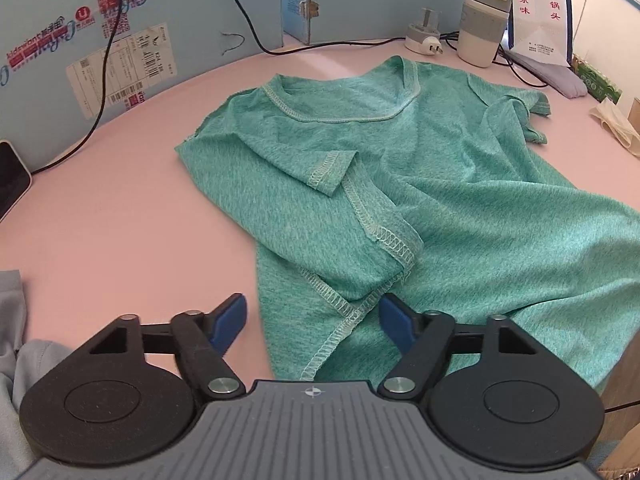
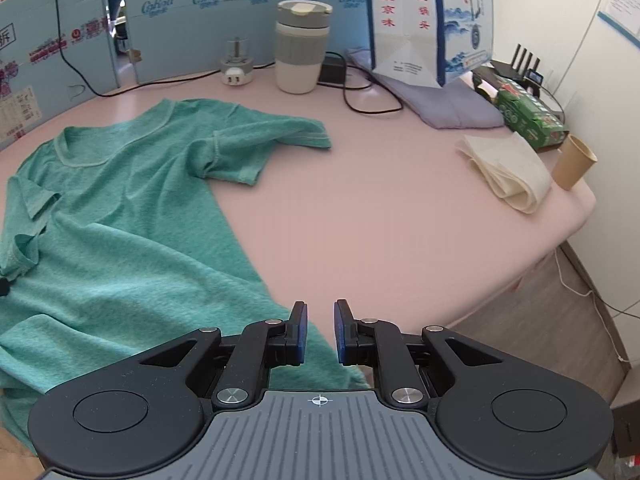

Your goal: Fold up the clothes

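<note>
The green shirt [image 1: 420, 184] lies crumpled on the pink table [image 2: 360, 200]. The left tool [image 1: 312, 320] is wide apart over its hem; the right tool [image 2: 320, 330] is slightly apart, empty, at its edge.

green t-shirt [image 2: 120, 216] rumpled on pink table [image 2: 360, 208]

green shirt [image 1: 440, 184] 1 | tumbler [image 2: 301, 46] 1 | paper cup [image 2: 574, 163] 1 | tools 2

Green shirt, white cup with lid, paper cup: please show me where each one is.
Green shirt [image 1: 460, 184]: left wrist view, chest cloth.
White cup with lid [image 2: 300, 50]: right wrist view, grey band.
Paper cup [image 2: 573, 163]: right wrist view, side wall.
</note>
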`<control>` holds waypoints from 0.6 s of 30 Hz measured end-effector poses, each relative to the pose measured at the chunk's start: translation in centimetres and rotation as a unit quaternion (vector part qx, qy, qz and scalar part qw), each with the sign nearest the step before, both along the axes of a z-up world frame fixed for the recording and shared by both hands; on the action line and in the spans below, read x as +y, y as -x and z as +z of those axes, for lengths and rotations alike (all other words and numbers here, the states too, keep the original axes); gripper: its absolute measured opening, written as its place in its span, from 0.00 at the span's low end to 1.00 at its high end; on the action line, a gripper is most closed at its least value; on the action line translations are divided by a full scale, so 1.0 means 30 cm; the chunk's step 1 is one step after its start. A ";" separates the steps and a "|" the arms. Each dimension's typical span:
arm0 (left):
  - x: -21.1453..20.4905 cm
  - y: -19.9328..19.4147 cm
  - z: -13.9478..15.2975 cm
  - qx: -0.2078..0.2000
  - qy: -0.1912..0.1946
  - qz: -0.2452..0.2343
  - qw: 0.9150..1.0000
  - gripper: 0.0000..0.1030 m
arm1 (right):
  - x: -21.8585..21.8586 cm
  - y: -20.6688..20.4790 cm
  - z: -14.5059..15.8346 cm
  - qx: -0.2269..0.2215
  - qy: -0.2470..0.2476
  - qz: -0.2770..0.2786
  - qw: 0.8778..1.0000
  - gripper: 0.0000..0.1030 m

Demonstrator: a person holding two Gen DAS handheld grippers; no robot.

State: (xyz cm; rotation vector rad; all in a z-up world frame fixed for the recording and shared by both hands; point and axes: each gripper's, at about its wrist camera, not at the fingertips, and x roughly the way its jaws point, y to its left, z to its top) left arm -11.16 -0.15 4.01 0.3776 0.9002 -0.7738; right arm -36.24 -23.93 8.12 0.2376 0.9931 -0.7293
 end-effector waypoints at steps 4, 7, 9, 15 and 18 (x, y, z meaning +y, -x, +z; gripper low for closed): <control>-0.022 0.003 0.000 -0.022 -0.002 -0.011 1.000 0.30 | 0.020 -0.050 -0.015 -0.010 -0.012 0.017 1.000 0.15; -0.015 -0.007 0.001 -0.035 -0.010 -0.014 0.999 0.18 | 0.029 -0.078 -0.018 -0.017 -0.018 0.029 0.999 0.15; 0.000 -0.024 0.004 -0.043 -0.018 -0.008 0.999 0.15 | 0.033 -0.092 -0.021 -0.019 -0.020 0.036 0.999 0.15; 0.090 -0.129 0.003 -0.090 -0.057 0.047 0.993 0.12 | 0.034 -0.123 -0.033 -0.020 -0.026 0.047 0.998 0.15; 0.136 -0.197 -0.009 -0.120 -0.081 0.073 0.987 0.12 | 0.038 -0.146 -0.038 -0.021 -0.028 0.056 0.998 0.15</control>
